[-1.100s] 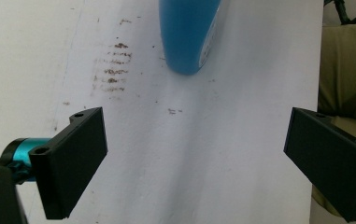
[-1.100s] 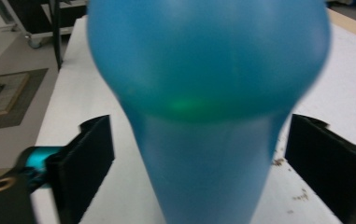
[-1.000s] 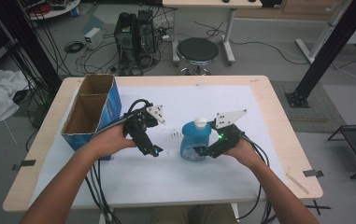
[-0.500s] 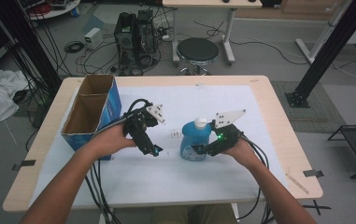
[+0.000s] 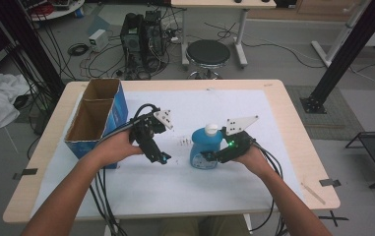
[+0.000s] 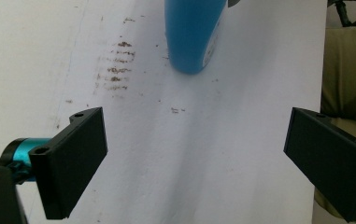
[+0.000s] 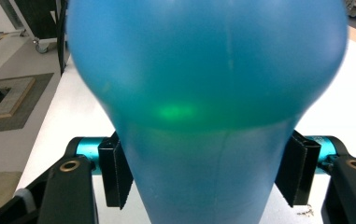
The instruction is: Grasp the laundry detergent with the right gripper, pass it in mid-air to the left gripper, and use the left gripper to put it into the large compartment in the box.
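One blue bottle [image 5: 204, 149] with a white cap, translucent, standing upright on the white sheet [image 5: 214, 191] near the middle of the table [image 5: 293, 147]. In the right gripper view the bottle's [image 7: 203, 93] narrow lower part sits between the two black jaws, both pads pressed against its sides; a green glow reflects on its surface.

Right gripper [image 5: 213, 156], held in the person's right hand [image 5: 251, 160]: jaws have just been closing and now clasp the bottle low on its body, from the bottle's right side as the high view shows it. Grey three-cornered plate on top; green light lit on the body.

Left gripper [image 5: 159, 157], held in the person's left hand [image 5: 121, 147]: jaws spread wide, nothing between them, pointed down at the sheet just left of the bottle and apart from it. The left gripper view shows the bottle's [image 6: 194, 35] base farther off beyond the open jaws, with small dark marks [image 6: 117, 65] on the sheet beside it.

One blue cardboard box [image 5: 96, 120], open-topped, two compartments, at the table's left edge, well apart from the bottle. Cables trail from both grippers off the near edge.

One round black stool [image 5: 209, 51] on the floor beyond the table.
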Action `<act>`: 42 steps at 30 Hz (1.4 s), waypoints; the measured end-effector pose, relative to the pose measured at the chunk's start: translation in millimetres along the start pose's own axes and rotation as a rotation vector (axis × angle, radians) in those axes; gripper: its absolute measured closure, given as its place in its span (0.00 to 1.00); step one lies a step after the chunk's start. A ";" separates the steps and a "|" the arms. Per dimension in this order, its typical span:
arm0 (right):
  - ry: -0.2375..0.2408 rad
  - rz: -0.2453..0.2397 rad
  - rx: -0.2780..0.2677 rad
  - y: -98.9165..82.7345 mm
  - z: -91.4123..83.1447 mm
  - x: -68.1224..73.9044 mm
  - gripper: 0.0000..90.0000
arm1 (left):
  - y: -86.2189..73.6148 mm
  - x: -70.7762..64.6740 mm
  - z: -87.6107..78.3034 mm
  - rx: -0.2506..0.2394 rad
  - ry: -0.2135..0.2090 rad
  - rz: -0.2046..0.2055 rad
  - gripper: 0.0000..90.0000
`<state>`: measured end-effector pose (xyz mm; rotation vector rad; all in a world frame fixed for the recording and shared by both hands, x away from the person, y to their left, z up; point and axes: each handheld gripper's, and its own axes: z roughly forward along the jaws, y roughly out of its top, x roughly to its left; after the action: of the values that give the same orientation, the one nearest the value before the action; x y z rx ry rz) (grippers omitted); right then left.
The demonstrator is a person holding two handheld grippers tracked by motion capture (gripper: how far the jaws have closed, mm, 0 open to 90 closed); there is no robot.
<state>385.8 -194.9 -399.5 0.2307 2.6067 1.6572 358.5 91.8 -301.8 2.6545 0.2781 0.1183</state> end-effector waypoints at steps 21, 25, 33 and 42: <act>0.006 -0.019 0.036 7.7 -5.6 16.1 0.48 | 9.4 2.5 -4.1 0.005 0.005 0.024 0.07; -0.003 -0.022 0.032 11.6 -15.9 17.7 0.48 | 14.9 0.5 -7.8 -0.006 0.003 0.019 0.07; -0.024 -0.022 0.007 15.0 -37.5 19.3 0.49 | 30.7 -5.1 -18.9 0.010 0.005 0.046 0.07; -0.002 -0.054 0.006 25.2 -46.2 27.1 0.49 | 51.0 -9.7 -29.8 0.025 -0.004 0.064 0.07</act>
<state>356.2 -221.8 -355.9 0.1602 2.5925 1.6314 354.2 58.5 -252.3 2.6893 0.1942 0.1310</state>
